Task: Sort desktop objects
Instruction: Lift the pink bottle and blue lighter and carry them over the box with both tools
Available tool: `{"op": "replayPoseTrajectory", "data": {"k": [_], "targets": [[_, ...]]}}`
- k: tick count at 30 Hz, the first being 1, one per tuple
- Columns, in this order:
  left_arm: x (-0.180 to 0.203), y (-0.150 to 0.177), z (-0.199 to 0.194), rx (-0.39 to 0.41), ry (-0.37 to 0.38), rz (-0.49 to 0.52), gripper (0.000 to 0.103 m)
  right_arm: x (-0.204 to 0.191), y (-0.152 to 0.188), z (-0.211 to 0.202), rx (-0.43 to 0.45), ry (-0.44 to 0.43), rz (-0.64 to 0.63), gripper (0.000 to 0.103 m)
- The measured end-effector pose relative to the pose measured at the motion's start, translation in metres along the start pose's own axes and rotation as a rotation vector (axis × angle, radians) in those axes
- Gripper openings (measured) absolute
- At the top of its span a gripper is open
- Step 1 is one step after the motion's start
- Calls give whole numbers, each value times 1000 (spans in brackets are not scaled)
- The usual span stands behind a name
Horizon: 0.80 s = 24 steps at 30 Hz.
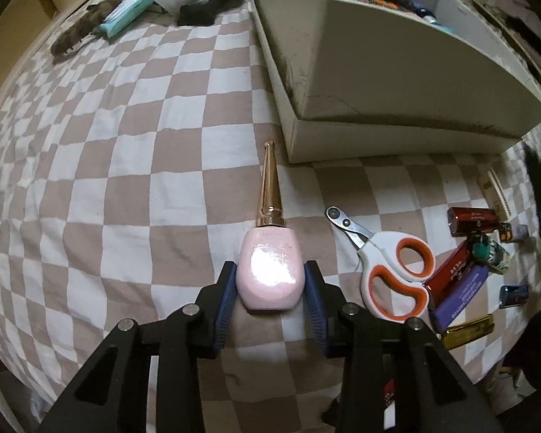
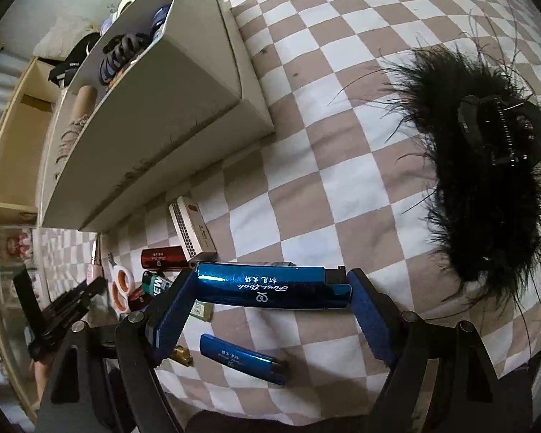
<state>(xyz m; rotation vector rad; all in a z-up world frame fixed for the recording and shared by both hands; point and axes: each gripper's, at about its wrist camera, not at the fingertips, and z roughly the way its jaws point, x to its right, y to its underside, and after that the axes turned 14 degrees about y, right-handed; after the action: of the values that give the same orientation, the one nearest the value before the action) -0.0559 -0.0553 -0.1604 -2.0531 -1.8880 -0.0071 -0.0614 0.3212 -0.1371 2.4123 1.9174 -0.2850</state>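
The left gripper [image 1: 269, 281] was clenched on the pink body of a nail polish bottle [image 1: 269, 274], its gold cap pointing toward the beige organiser box [image 1: 396, 72]. Whether the bottle rested on the checked cloth [image 1: 126, 144] or hung just above it could not be told. The right gripper [image 2: 270, 296] was grasping a blue lighter [image 2: 270, 287] end to end across its length, above the cloth.

Risks, as judged: the bottle body is rounded and glossy, so it could twist or slip between the fingers if swung quickly. The lighter, held only at its two ends, could pivot out if it knocked the box wall.

Count in the left view: one pair of orange-handled scissors [image 1: 396, 270], two red lighters [image 1: 474, 218], one purple lighter [image 1: 458, 297], one gold lighter [image 1: 469, 330]. In the right view: a second blue lighter [image 2: 243, 359] lying on the cloth, one matchbox [image 2: 193, 225], one black feathered hair clip [image 2: 487, 180]. Items inside the box were too obscured to count.
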Motion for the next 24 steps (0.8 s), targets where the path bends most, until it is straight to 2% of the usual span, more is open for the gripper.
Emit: {"op": "replayPoseTrajectory", "data": {"k": [9,15,24], "targets": [[-15,0,-19,51,33,-38,37,7,-6,-14,29,-35,48,84],[-18,3,-47,126,72,-88,37,5,-10,-21,41,-66,77,84],[-32,-15,-73,198,95,-128,37,4,-18,-46,97,-127,100,84]]}}
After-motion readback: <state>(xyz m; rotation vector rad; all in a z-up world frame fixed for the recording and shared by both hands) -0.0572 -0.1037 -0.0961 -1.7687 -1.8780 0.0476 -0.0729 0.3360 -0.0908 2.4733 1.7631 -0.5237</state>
